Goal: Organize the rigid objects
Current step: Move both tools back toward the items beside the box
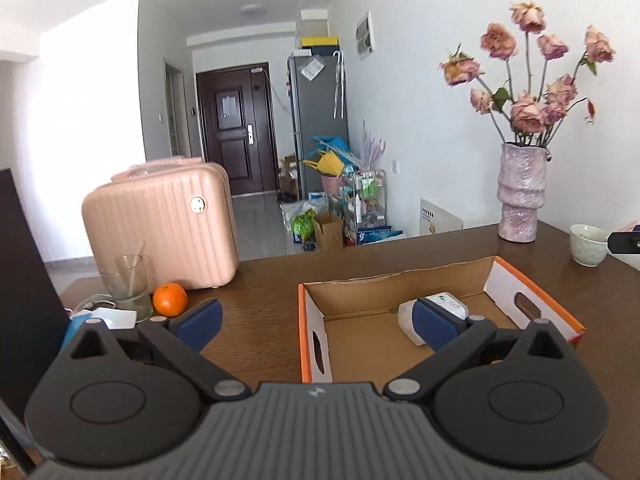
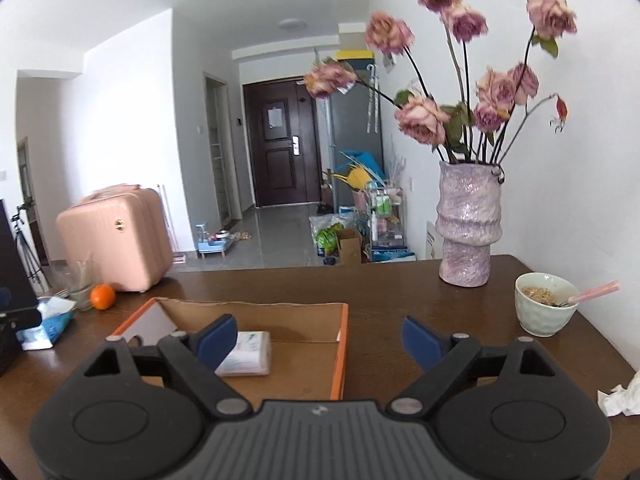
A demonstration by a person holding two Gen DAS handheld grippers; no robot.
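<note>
1. The table (image 2: 380,292) ends at its far edge just behind the vase (image 2: 468,224); beyond it the floor runs to a dark door (image 2: 280,144). On the right the table meets the white wall.
2. The box (image 1: 400,344), an open cardboard tray with orange-edged white walls and hand slots, sits mid-table. Bare wood lies between it and the vase, and between it and the orange (image 1: 170,299).
3. The left gripper (image 1: 316,322) hangs above the box's near left corner, its blue pads spread wide with nothing between them. Its right pad overlaps the packet (image 1: 436,312) in view; contact cannot be judged.
4. The right gripper (image 2: 320,340) hangs over the box's right wall, also spread wide and holding nothing. One pad is over the box, the other over bare table.
5. The packet, white and wrapped, lies flat on the box floor, near the middle. Its print is too blurred to read.
6. To the left stand a pink case (image 1: 160,224), a glass (image 1: 126,286) and the orange, with a blue tissue pack (image 2: 44,322) nearer the edge.
7. To the right, a bowl (image 2: 546,304) with a pink spoon stands near the vase, and a crumpled tissue (image 2: 620,396) lies at the right edge.
8. No writing on anything is legible.
</note>
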